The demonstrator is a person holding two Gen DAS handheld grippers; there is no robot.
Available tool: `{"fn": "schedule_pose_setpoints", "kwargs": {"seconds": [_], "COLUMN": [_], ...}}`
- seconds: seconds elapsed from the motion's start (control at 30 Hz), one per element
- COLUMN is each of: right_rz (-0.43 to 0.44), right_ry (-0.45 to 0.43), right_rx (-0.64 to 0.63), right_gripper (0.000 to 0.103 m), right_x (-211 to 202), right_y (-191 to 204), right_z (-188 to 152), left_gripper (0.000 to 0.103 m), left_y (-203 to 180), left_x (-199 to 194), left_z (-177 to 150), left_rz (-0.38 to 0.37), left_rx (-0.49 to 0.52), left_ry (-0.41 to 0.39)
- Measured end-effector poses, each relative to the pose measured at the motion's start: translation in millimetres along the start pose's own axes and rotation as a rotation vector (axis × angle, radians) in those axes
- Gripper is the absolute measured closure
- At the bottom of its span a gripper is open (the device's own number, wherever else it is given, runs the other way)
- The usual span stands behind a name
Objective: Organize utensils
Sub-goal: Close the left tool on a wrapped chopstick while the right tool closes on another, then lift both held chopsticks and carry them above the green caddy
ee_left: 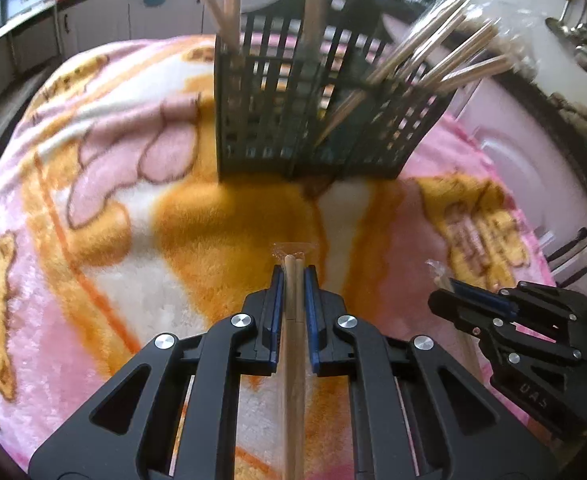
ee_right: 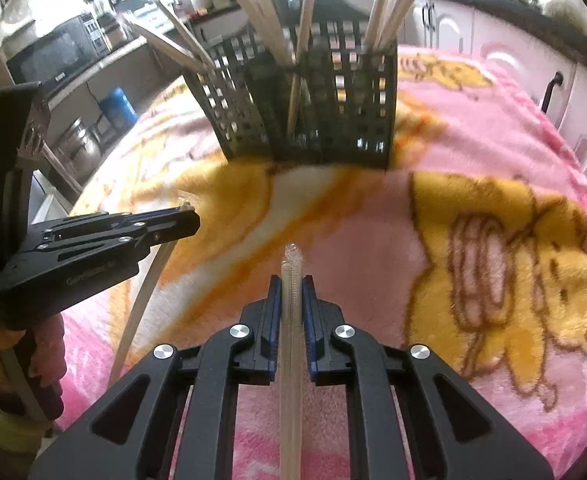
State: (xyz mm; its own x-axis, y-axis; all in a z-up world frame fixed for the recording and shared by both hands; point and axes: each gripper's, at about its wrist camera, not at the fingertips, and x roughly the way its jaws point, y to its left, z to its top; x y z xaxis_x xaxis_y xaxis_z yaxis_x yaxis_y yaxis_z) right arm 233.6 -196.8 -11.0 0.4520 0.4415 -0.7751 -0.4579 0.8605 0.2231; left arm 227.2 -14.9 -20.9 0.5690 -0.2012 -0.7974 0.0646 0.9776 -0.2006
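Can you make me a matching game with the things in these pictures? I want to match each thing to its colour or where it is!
Things:
1. utensil basket
2. blanket
3. wrapped chopsticks
4. microwave

Matches:
A. pink and orange, spread under everything
B. pinched between the jaws of the left gripper
C. dark, full of holes, sticks standing in it
D. on the counter at the back

Pairs: 1-C, 2-A, 3-B, 4-D
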Motion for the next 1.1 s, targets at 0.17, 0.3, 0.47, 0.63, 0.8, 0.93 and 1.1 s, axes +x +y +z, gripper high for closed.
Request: {"fn": "schedule_pose_setpoints", "kwargs": {"seconds": [0.17, 0.3, 0.47, 0.63, 0.8, 0.93, 1.1], "right_rz": [-0.015, -0.016, -0.008, 0.014, 0.02, 0.023, 0.025], "right_ry": [-0.1, -0.172, -0.252, -0.323, -0.383, -0.442, -0.538], "right_rx": [0.001, 0.007, 0.01, 0.017, 0.015, 0.01, 0.022], "right_gripper": [0.092, 0.092, 0.092, 0.092, 0.092, 0.092, 0.092], "right_x": [-24, -40, -61, -78, -95, -110, -130], "right_y": [-1, -1, -2, -1, 1, 2, -2], "right_z": [1, 4, 12, 23, 32, 42, 58], "left_gripper": [0.098, 0.099, 0.099, 0.101, 0.102, 0.102, 0.102], "left_y": [-5, -6, -12, -14, -16, -19, -25], "left_x": [-23, -42, -55, -73, -90, -102, -117], "left_z": [4, 8, 13, 24, 36, 47, 64], "left_rz": [0.0, -0.001, -0.002, -0.01, -0.02, -0.041, -0.06], "left_rx": [0.017, 0.027, 0.037, 0.037, 0.041, 0.042, 0.053], "left_ry": [-0.079, -0.126, -0.167, -0.219, -0.265, -0.302, -0.355]}}
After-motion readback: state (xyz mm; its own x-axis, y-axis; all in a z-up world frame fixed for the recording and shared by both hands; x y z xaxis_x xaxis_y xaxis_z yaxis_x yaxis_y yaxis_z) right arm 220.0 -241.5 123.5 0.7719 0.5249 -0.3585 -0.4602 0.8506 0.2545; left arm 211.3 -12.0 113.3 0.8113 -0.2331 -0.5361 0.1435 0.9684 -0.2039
